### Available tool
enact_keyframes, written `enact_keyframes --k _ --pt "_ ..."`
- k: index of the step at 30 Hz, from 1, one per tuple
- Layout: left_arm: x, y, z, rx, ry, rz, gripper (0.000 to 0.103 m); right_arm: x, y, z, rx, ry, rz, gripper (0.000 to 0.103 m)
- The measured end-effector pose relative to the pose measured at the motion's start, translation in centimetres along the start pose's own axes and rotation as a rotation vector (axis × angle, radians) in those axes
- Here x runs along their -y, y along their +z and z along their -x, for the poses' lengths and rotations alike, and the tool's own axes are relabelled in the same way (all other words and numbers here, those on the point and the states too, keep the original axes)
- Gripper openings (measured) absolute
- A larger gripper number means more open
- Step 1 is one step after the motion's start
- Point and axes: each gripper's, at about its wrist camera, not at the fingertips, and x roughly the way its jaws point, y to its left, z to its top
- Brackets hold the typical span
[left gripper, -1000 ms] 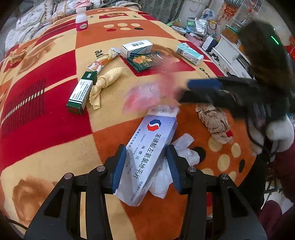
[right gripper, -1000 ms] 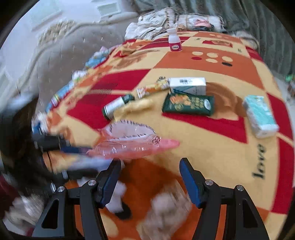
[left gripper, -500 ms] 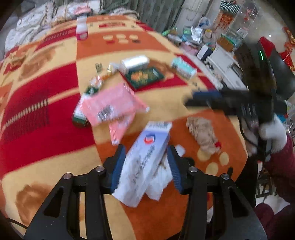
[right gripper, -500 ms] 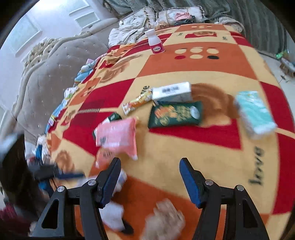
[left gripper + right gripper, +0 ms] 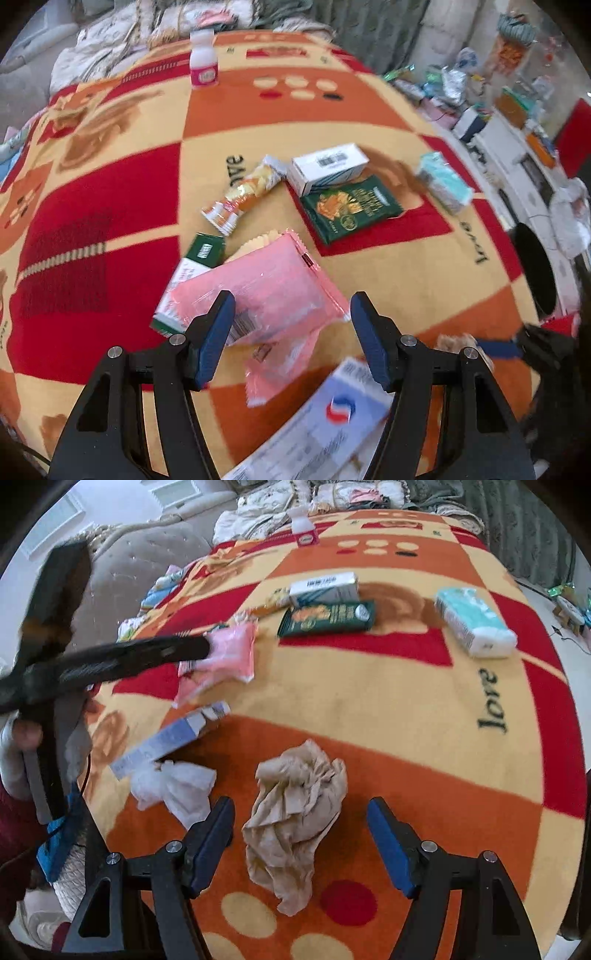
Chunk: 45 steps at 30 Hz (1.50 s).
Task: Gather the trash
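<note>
My left gripper [image 5: 290,314] hangs over a pink plastic wrapper [image 5: 266,291] that lies on the blanket. Its jaws are opening and the pads do not press on the wrapper. A long white and blue medicine box [image 5: 325,424] lies loose just below these fingers. My right gripper [image 5: 300,812] is also opening, and a crumpled brown paper [image 5: 295,812] lies on the blanket between its fingers, untouched. In the right wrist view the left gripper [image 5: 205,648] reaches in from the left, its tip at the pink wrapper [image 5: 232,653]. A white tissue [image 5: 173,786] lies beside the box [image 5: 166,738].
Farther back on the red, orange and yellow blanket [image 5: 388,258] lie a green snack pack [image 5: 351,206], a white carton [image 5: 328,162], a teal tissue pack [image 5: 474,622], an orange snack wrapper [image 5: 243,192] and a green-white box [image 5: 192,269]. A pink-labelled bottle [image 5: 203,61] stands at the far edge.
The left gripper let go of the white and blue box and moved forward over the pink wrapper. That wrapper came down onto the blanket. The right gripper drew back over the brown paper and widened.
</note>
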Motion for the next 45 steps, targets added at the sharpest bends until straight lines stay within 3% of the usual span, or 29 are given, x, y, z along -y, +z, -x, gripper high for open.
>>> enact_keyframes --k 5,10,12,13,14,15,16,17,19,20,29,32,38,39,41,45 --pt "1.2 0.4 -2.5 -0.049 0.046 -0.027 0.064 -0.3 -0.4 -0.1 0.013 -0.012 0.031 0.073" --pt "2.0 0.2 -3.3 -0.079 0.041 -0.076 0.063 0.0 -0.5 -0.3 0.033 -0.005 0.035 0.075" --pt "2.1 0.1 -3.1 -0.08 0.033 -0.098 0.056 -0.1 -0.4 -0.4 0.046 -0.011 0.043 0.075" --pt "2.0 0.0 -3.0 -0.08 0.024 -0.101 0.044 -0.1 -0.4 -0.5 0.063 -0.018 0.051 0.074" --pt "1.8 0.0 -2.7 -0.085 0.012 -0.102 0.028 -0.2 -0.3 -0.6 0.071 -0.025 0.057 0.072" --pt "1.4 0.0 -2.5 -0.095 -0.023 -0.095 0.021 -0.2 -0.4 -0.6 0.082 -0.041 0.069 0.061" --pt "1.2 0.0 -2.4 -0.102 -0.045 -0.085 0.02 -0.3 -0.3 -0.6 0.087 -0.078 0.087 0.047" --pt "1.0 -0.1 -2.2 -0.103 -0.047 -0.083 0.02 -0.3 -0.2 -0.5 0.088 -0.1 0.095 0.044" --pt "0.6 -0.4 -1.5 -0.096 -0.053 -0.078 0.018 0.4 -0.1 -0.2 0.085 -0.059 0.074 0.034" --pt "0.4 -0.5 -1.1 -0.091 -0.064 -0.066 0.012 0.7 0.0 0.0 0.085 -0.055 0.068 0.033" --pt "3.7 1.0 5.2 0.042 -0.152 -0.105 0.01 1.8 0.6 4.3 0.194 -0.042 0.034 0.032" --pt "4.9 1.3 6.1 0.058 -0.185 -0.117 0.01 2.3 0.7 5.9 0.225 -0.059 0.025 0.032" --pt "4.6 2.0 5.1 0.045 -0.161 -0.1 0.014 3.3 0.2 7.9 0.26 -0.074 0.006 0.032" --pt "4.4 1.8 4.7 0.038 -0.15 -0.094 0.019 3.5 0.0 7.9 0.26 -0.069 -0.002 0.032" --pt "3.8 1.4 3.6 0.03 -0.098 -0.086 0.055 4.0 -0.4 7.8 0.255 -0.059 -0.014 0.032" --pt "3.4 0.6 1.2 -0.004 -0.063 -0.096 0.06 3.9 -0.7 6.8 0.229 -0.038 -0.024 0.032"
